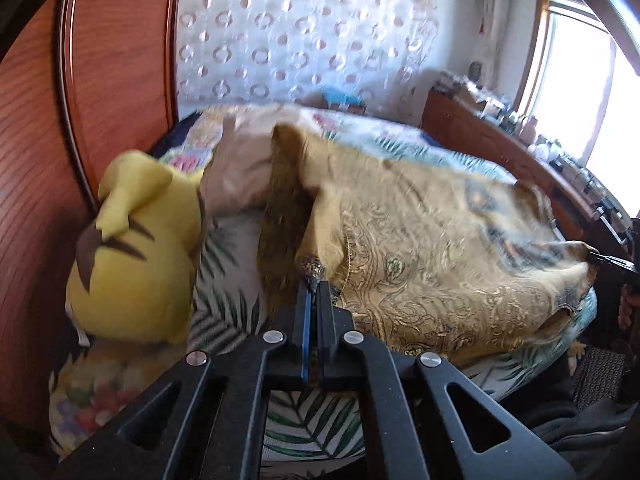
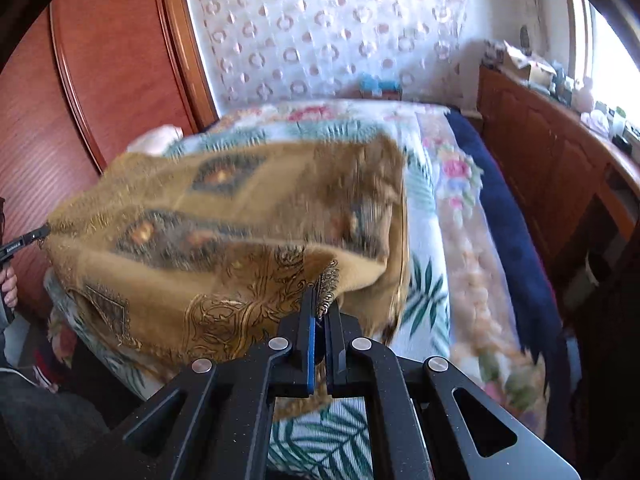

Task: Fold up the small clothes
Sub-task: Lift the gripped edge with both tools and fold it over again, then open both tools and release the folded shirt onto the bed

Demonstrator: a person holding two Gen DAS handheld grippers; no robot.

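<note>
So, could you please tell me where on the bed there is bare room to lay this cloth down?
The free patch is the leaf-print bedspread between the gold cloth and the navy blanket, running back toward the patterned curtain. It is crowded by the wooden headboard, where the yellow plush toy and a pillow sit.

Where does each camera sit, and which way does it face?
Left wrist: on the left hand-held gripper, looking down over the bed; it pinches a corner of the golden cloth, yellow plush toy at left.
Right wrist: on the right hand-held gripper, pinching another corner of the cloth; a hand shows at the left edge.
Shared: cloth, bed, patterned wall; each sees the other gripper's tip.
</note>
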